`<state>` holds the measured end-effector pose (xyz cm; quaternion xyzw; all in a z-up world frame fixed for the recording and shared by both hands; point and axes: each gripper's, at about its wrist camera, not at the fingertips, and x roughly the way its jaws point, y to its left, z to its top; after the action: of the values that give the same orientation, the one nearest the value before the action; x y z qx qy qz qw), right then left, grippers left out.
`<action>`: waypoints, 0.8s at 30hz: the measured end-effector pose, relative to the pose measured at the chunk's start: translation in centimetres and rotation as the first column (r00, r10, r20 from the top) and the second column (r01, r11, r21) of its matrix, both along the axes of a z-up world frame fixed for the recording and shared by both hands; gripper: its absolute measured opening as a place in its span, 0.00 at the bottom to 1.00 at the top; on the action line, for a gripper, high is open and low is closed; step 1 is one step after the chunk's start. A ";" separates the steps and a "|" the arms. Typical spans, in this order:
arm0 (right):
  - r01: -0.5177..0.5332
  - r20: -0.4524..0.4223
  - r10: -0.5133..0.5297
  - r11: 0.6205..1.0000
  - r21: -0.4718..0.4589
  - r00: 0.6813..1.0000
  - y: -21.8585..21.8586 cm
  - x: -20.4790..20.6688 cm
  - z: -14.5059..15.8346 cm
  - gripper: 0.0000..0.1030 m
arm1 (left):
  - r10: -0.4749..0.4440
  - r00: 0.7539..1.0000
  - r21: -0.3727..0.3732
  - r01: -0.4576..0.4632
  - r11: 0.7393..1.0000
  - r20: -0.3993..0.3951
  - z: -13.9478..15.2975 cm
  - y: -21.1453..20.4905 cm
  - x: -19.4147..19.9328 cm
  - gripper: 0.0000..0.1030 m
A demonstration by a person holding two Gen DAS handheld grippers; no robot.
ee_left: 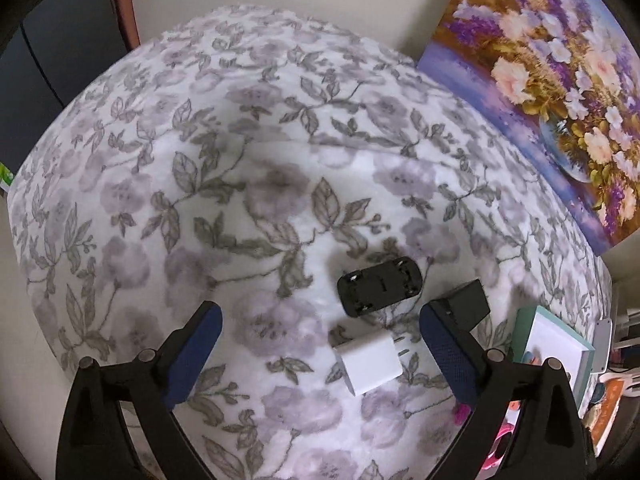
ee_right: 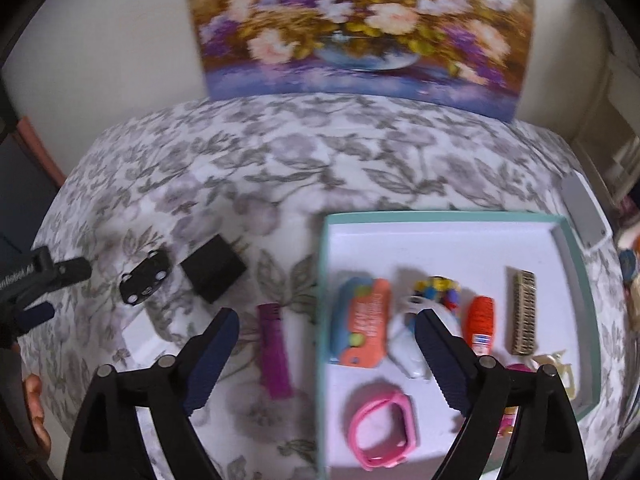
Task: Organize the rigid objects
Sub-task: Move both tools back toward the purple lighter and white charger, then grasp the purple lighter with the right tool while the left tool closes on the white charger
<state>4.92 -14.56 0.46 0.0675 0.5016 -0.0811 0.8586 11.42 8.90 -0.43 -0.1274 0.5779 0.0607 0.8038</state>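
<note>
On the floral cloth (ee_left: 248, 168) lie a white charger (ee_left: 370, 362), a black toy car (ee_left: 380, 286) on its back and a black cube adapter (ee_left: 470, 302). My left gripper (ee_left: 320, 340) is open above them, the charger between its fingers. In the right wrist view the car (ee_right: 146, 278), black adapter (ee_right: 212, 268), white charger (ee_right: 140, 338) and a purple comb (ee_right: 274, 350) lie left of a teal-rimmed tray (ee_right: 440, 216). My right gripper (ee_right: 326, 346) is open and empty over the tray's left edge. The left gripper (ee_right: 40, 292) shows at far left.
The tray holds an orange and blue toy (ee_right: 362, 322), a pink watch band (ee_right: 382, 428), a colourful figure (ee_right: 438, 290), an orange spool (ee_right: 480, 320), a tan brush (ee_right: 524, 312) and a white object (ee_right: 408, 344). A flower painting (ee_right: 360, 28) leans on the wall behind.
</note>
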 end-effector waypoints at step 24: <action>-0.142 -0.094 0.147 0.988 0.061 0.985 5.1 1.6 -5.1 0.83 | -0.085 0.983 -0.092 0.071 0.993 -0.161 -5.0 -3.0 0.5 0.96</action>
<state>6.52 -9.49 -4.59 0.0503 0.5487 -0.0082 0.8345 11.88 5.91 -5.43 -0.1337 0.6491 0.0148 0.7487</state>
